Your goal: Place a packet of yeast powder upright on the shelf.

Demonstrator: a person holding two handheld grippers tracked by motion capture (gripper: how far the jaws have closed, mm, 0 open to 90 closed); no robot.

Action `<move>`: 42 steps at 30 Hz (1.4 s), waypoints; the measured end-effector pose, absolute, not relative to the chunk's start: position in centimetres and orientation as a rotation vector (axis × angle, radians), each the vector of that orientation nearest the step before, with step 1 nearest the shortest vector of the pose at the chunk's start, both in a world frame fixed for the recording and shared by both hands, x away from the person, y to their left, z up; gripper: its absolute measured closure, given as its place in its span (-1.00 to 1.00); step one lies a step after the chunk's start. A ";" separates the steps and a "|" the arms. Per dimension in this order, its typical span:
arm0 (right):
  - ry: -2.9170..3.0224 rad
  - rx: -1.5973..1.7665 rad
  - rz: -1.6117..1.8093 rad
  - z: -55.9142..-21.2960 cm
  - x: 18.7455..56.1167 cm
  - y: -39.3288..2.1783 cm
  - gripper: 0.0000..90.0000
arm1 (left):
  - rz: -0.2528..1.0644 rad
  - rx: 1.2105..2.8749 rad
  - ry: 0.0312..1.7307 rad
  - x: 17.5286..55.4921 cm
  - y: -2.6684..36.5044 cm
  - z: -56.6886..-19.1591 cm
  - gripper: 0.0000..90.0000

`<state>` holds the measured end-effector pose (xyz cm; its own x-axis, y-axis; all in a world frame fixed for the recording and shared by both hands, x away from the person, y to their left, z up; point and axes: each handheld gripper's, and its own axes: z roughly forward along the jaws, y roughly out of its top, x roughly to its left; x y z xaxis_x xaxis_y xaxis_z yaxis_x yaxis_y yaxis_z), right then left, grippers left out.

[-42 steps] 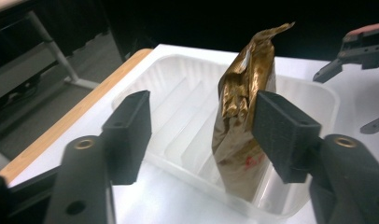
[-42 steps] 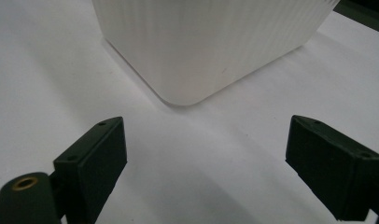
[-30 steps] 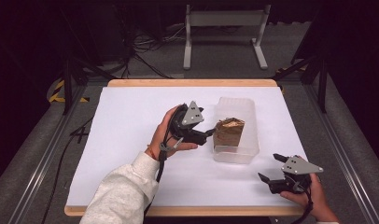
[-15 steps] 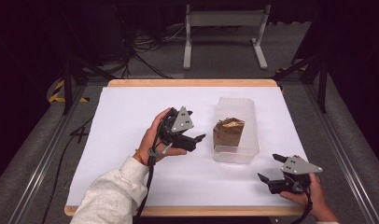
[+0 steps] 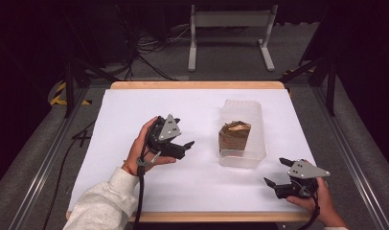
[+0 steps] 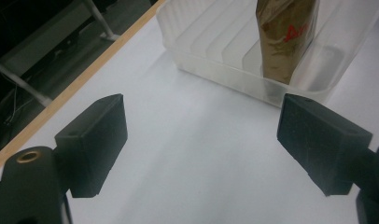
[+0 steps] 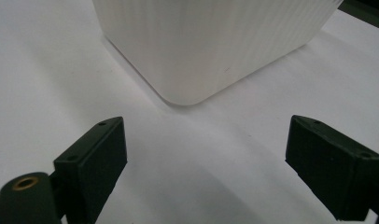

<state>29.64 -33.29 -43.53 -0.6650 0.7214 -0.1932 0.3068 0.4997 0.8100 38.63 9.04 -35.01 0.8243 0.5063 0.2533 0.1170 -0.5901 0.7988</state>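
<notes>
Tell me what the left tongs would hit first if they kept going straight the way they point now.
Most likely the near wall of the clear plastic bin, with the brown paper packet standing just behind it. The left tongs are open, with bare white table between them and the bin.

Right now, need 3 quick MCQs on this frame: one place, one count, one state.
1. Where is the brown packet?
A. flat on the white table top
B. upright in the clear container
C. between the left gripper's jaws

2. How many packets stand in the container?
A. one
B. two
C. three

3. How do the left gripper jaws stand?
A. shut on the packet
B. shut on nothing
C. open with nothing between them

Key: 1 B, the high view shows it standing inside the container's walls. 2 A, a single packet is in there. 3 C, the left gripper view shows only bare white table top between the wide-apart pads.
</notes>
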 end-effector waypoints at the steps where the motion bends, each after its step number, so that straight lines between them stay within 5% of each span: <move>1: 2.227 0.842 1.057 -43.5 29.6 -33.3 -0.71 | 0.592 2.162 0.461 38.5 9.2 -35.2 -0.63; 42: 2.236 0.832 1.051 -43.6 29.8 -33.0 -0.71 | 0.625 2.253 0.687 36.3 17.3 -41.0 -0.70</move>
